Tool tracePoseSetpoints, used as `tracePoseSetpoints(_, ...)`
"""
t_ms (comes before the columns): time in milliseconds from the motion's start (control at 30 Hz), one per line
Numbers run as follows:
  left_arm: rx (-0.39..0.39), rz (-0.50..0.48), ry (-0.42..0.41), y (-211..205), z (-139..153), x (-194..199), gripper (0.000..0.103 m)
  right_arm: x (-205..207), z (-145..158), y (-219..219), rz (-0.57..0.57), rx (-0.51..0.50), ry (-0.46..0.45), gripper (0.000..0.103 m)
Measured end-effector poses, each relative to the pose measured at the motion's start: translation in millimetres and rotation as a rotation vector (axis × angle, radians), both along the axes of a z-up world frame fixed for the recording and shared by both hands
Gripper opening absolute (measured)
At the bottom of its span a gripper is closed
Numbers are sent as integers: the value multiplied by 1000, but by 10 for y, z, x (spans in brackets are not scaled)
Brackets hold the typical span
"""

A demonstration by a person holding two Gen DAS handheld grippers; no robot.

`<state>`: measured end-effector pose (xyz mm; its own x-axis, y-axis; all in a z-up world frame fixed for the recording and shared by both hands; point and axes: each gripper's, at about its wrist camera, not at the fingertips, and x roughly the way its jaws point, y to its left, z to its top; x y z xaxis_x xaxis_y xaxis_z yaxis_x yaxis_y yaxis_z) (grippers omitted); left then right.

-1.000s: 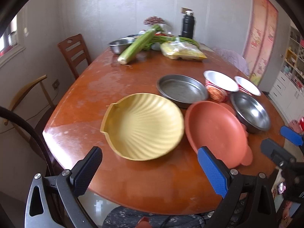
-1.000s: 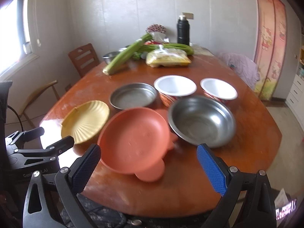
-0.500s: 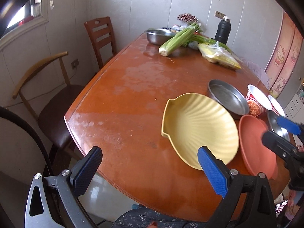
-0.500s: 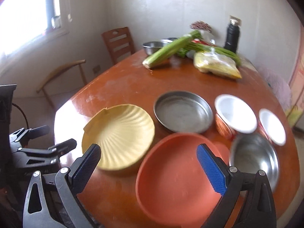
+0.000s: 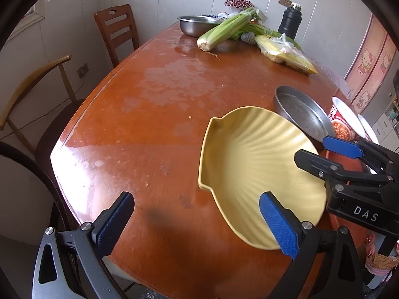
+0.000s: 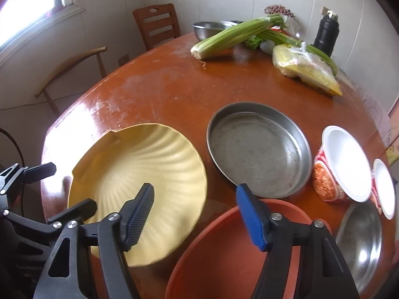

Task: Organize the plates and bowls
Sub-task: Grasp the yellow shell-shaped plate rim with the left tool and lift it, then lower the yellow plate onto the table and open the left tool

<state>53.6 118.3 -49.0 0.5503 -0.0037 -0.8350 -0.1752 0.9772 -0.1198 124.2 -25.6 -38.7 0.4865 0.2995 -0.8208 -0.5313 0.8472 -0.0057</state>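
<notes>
— Where does the yellow scallop-shaped plate (image 6: 139,174) sit, and why there?

— On the round reddish-brown wooden table (image 5: 154,94), toward its near left edge. Its right rim overlaps or touches the wide terracotta-red plastic dish (image 6: 234,256); which of the two, I cannot tell. My guess is the dishes lie spread out so each can be picked up singly for stacking.

— And the tongs?

— The right gripper (image 6: 194,214) hangs over the seam between those two dishes, jaws wide apart, holding nothing. One finger is above the yellow plate, the blue-padded one above the red dish. The left gripper (image 5: 197,221) is also spread wide and empty, low at the near edge, its right pad over the yellow plate's near rim.

— What lies beyond?

— Just behind sits a shallow round grey metal pan (image 6: 259,149), close to the yellow plate's far rim. Right of it are two red-printed paper bowls with white insides (image 6: 344,164), and near right a shiny steel bowl (image 6: 359,244).

— Room to move?

— Plenty on the left and in the middle of the table: bare wood there. The far end holds a celery bunch (image 6: 234,35), a bag of yellow food (image 6: 306,72), a black flask (image 6: 326,35) and another steel bowl (image 6: 212,28). I judge the tight spot is the right cluster, where rims crowd each other; lifting the yellow plate may nudge the red dish.
</notes>
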Motion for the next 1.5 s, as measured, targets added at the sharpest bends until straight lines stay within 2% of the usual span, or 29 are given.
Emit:
tracePoseSetpoints(133,-7,-5,2,-22,-19,56,100,84,-60,57,6,-19,8,57)
tracePoseSetpoints(200,-6,5,1,-22,-21,87,95,113,-67,81,13,-7,14,56)
tracePoseSetpoints(267,-19,4,7,-19,-33,119,80,141,-76,99,12,-3,21,46)
tracePoseSetpoints(333,-12,7,4,-17,-30,132,74,155,-91,123,29,2,34,41)
tracePoseSetpoints(367,-8,9,2,-18,-27,147,67,159,-99,124,32,9,46,40)
tracePoseSetpoints(567,-55,-12,-3,-17,3,191,44,136,-97,123,42,45,67,40)
tracePoseSetpoints(800,-61,-24,-24,-30,90,203,43,93,-80,114,19,74,74,40)
tracePoseSetpoints(967,-27,-5,-51,90,203,298,43,91,6,168,27,104,72,41)
tracePoseSetpoints(1133,-5,-2,-69,209,291,502,43,208,61,243,9,141,91,41)
tracePoseSetpoints(1300,9,-8,-53,310,264,787,43,329,74,259,-21,197,138,41)
tracePoseSetpoints(1500,-7,-24,-37,399,211,1059,43,362,31,307,-34,200,172,41)
